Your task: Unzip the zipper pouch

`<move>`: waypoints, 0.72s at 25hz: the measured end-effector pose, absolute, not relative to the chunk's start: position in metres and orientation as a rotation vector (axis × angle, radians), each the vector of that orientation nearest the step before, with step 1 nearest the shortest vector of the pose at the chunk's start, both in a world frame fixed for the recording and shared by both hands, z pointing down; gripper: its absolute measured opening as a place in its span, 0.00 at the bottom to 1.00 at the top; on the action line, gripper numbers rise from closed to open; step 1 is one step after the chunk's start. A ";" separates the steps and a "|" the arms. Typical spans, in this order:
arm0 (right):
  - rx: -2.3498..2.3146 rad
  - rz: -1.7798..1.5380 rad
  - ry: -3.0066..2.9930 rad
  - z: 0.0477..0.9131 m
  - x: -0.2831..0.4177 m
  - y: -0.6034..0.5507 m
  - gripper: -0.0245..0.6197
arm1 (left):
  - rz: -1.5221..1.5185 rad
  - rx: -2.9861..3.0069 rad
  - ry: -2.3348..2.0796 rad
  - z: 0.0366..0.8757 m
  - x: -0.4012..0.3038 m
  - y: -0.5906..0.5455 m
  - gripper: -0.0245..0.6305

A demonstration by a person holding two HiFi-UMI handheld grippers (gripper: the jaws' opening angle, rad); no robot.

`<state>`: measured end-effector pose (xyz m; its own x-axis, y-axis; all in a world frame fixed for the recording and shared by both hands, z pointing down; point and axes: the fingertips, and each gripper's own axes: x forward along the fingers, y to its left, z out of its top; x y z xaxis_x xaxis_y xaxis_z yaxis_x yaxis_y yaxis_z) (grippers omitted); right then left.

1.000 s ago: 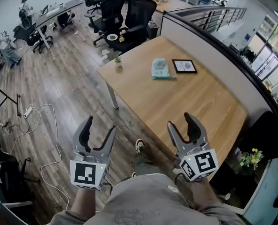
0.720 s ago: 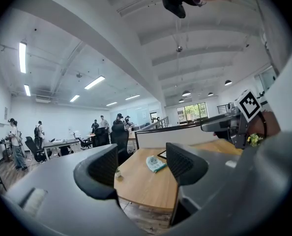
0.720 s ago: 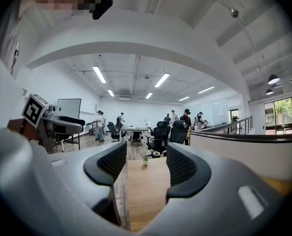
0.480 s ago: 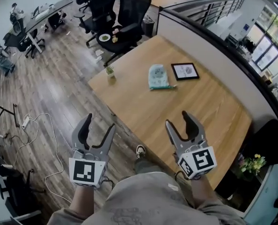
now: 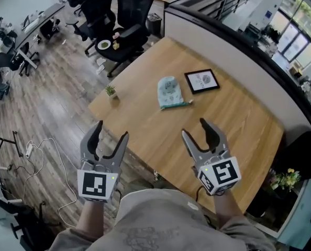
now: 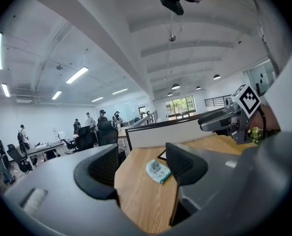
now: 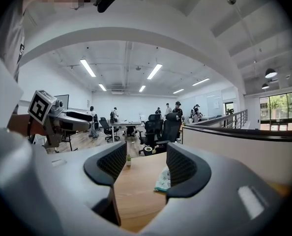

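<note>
The zipper pouch (image 5: 169, 91) is pale green with a printed pattern and lies flat on the wooden table (image 5: 145, 124), toward its far side. It also shows in the left gripper view as the pouch (image 6: 157, 170), and in the right gripper view the pouch (image 7: 162, 179) is partly hidden behind a jaw. My left gripper (image 5: 110, 132) is open, held off the table's near left corner, above the floor. My right gripper (image 5: 197, 127) is open over the table's near part. Both are well short of the pouch and hold nothing.
A black-framed picture (image 5: 201, 80) lies just right of the pouch. A small potted plant (image 5: 111, 91) stands at the table's left corner. A low partition wall (image 5: 239, 56) runs along the far side. Black office chairs (image 5: 125, 20) stand beyond the table; cables (image 5: 35, 156) lie on the floor.
The view has drawn closer to the table and swung a little; the pouch and frame now sit lower and more central. Both grippers stay open, held much as before.
</note>
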<state>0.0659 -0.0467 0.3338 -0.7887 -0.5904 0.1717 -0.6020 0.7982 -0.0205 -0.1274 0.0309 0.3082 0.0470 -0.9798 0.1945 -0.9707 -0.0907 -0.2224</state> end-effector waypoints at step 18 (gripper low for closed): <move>1.177 0.222 -2.675 0.355 0.058 -0.098 0.41 | -0.636 -2.448 1.721 0.330 -0.136 -0.066 0.47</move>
<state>0.0577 -0.0984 0.3554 -0.6589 -0.7092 0.2508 -0.7408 0.6697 -0.0525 -0.1363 -0.0659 0.3295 0.2819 -0.9159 0.2857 -0.8818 -0.3647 -0.2991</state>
